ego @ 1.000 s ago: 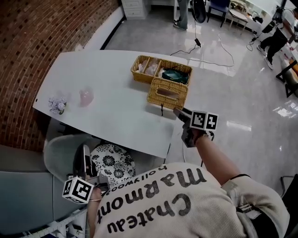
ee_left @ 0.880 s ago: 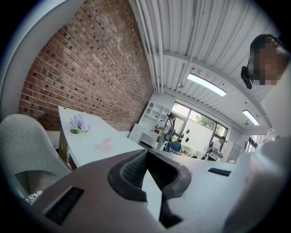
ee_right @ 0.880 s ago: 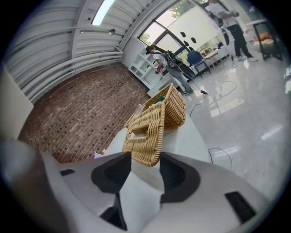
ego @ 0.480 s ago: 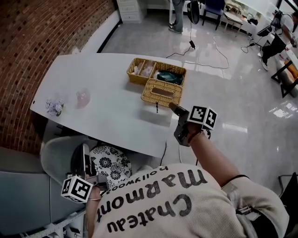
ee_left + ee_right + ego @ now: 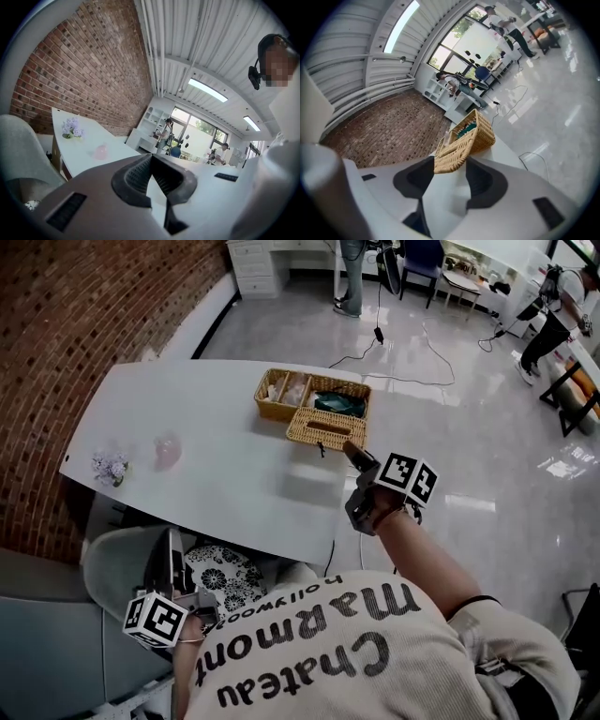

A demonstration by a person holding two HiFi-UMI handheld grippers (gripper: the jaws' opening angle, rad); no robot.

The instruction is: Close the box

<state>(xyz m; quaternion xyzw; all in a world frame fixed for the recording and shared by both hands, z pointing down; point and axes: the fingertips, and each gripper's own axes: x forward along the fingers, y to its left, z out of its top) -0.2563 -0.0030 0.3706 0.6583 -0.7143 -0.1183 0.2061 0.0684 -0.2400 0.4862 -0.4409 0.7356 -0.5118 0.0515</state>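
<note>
Our right gripper sits right at the front of the wicker box on the white surface. Its jaws are opening, with the tilted lid edge loose between them. The left gripper hangs low, well apart, jaws together on nothing.

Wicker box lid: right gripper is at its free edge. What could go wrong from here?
1. The lid is only part-raised, and the right gripper has its jaws opening around the edge rather than clamping it; the lid could slip and fall open.
2. Nothing steadies the box: the left gripper hangs shut, away from it. A push might slide the box toward the far edge of the table.
</note>
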